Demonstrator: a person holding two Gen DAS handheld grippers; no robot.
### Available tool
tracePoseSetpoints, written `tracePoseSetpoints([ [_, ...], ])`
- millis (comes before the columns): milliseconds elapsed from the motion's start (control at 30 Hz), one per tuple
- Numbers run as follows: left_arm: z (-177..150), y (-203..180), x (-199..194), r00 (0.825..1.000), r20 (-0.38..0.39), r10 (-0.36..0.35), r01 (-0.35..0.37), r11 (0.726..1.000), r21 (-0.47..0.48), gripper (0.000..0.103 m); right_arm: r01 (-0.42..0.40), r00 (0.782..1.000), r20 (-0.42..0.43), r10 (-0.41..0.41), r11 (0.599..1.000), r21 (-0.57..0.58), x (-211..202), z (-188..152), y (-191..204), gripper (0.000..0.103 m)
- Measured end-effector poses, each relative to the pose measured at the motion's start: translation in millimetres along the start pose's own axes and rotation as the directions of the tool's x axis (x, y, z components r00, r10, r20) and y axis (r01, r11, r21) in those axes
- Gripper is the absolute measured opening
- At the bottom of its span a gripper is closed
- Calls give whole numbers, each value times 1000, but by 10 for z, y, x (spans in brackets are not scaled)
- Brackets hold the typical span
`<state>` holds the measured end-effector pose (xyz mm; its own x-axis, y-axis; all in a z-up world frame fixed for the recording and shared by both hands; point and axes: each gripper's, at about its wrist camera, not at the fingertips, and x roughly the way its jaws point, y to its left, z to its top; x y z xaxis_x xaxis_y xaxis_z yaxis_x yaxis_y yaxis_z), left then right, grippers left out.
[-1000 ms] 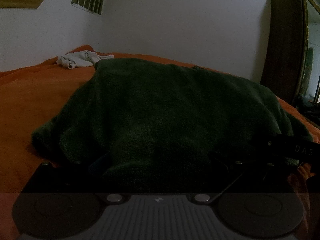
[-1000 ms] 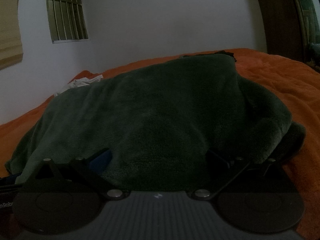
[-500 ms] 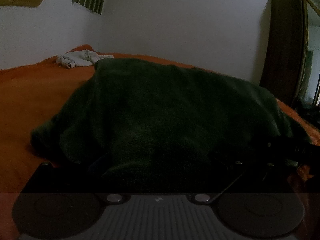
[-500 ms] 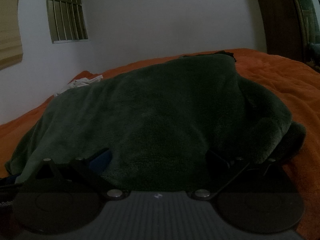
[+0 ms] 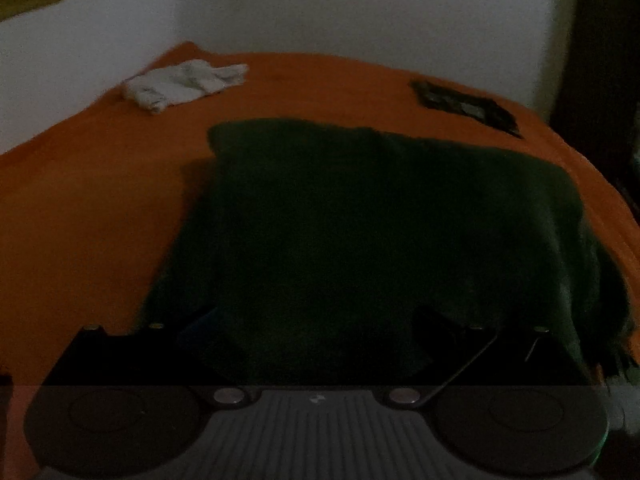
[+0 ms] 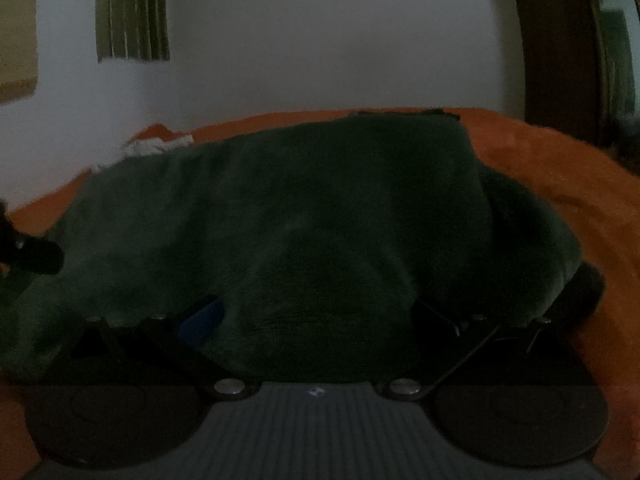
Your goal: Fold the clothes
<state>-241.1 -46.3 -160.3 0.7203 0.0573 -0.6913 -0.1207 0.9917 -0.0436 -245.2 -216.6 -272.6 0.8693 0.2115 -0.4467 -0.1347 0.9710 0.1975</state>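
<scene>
Green towel point(image 5: 380, 232) is pinched by left gripper point(image 5: 316, 344) and right gripper point(image 6: 316, 332); thick pile may be dropped if lifted unevenly.

The dark green garment point(image 5: 380, 220) is thick cloth with a fuzzy, matt pile, fleece-like in the right wrist view. The orange bed cover point(image 5: 100, 208) under it is matt woven cloth, faintly nubby. A pale crumpled cloth point(image 5: 180, 84) far back looks soft and thin. The left hand-held gripper point(image 5: 316, 332) and the right hand-held gripper point(image 6: 316, 320) have matt black plastic bodies, ribbed grey plastic housings and small shiny metal screws. The wall point(image 6: 320, 40) is smooth, matt paint; the wardrobe point(image 6: 560, 40) is dark wood with a slight sheen.
</scene>
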Motion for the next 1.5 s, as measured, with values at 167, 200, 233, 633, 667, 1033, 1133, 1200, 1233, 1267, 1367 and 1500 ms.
tracePoseSetpoints([
  [167,57,275,-52,989,-29,-147,146,989,-37,103,4,1000,-3,-4,1000,-8,11,4,16,103],
  [200,71,294,-39,988,-44,-150,149,988,-35,103,13,1000,-4,-13,1000,-19,12,-1,36,103],
  [233,81,312,-38,987,-56,-153,151,988,-35,102,15,1000,-4,-15,1000,-21,5,-4,40,103],
  [633,242,331,-406,998,-12,-67,68,996,56,102,22,999,-36,-23,999,-35,-449,525,-62,103],
  [667,265,360,-443,996,-5,-84,84,996,26,102,16,1000,-23,-16,1000,-27,-517,591,-66,103],
  [1033,448,233,-441,978,-77,-192,197,978,62,102,7,999,-47,-20,968,-253,-906,1337,242,103],
  [1133,547,235,-403,978,-83,-191,197,978,70,102,-23,994,-106,-14,943,-331,-940,1507,269,103],
  [1200,633,246,-418,970,-121,-209,217,975,53,102,-36,996,-92,6,944,-328,-1039,1658,204,103],
  [1233,665,272,-441,963,-146,-225,231,973,27,102,-47,995,-97,16,945,-323,-1091,1731,172,103],
  [1267,701,306,-462,956,-169,-241,246,969,8,102,-58,994,-102,27,947,-315,-1145,1806,135,103],
  [1367,817,405,-488,943,-250,-219,233,972,28,102,-91,989,-138,57,961,-260,-1327,2058,-55,103],
  [1500,932,518,-533,952,-284,-113,166,971,170,102,-127,966,-250,67,965,-230,-1400,2393,-380,103],
])
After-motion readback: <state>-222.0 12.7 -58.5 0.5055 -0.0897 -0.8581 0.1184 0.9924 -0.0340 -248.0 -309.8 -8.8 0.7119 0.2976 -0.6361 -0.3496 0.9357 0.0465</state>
